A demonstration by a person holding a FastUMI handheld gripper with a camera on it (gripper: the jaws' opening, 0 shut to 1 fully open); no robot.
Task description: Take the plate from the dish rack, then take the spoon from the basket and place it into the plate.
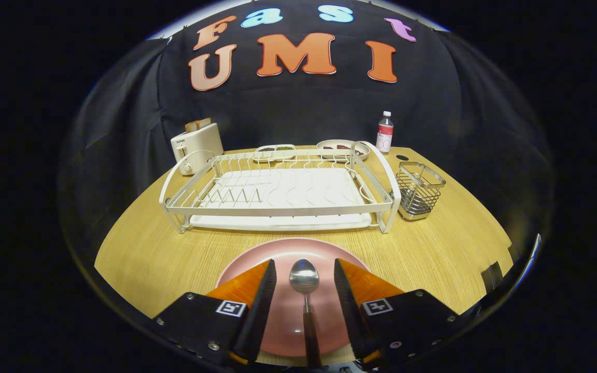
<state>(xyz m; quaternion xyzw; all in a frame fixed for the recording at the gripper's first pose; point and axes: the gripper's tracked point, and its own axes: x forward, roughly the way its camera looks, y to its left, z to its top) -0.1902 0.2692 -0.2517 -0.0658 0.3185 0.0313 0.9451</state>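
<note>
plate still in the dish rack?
No: the pink plate lies on the table in front of the dish rack, under the open claw, with the spoon on it.

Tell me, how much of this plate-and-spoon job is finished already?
Nearly all, it seems. The pink plate lies on the wooden table ahead of the empty dish rack, and the wire basket beside the rack looks empty. The spoon rests on the plate between the gripper's open fingers, which stand apart from it. What seems left is drawing the gripper away.
</note>
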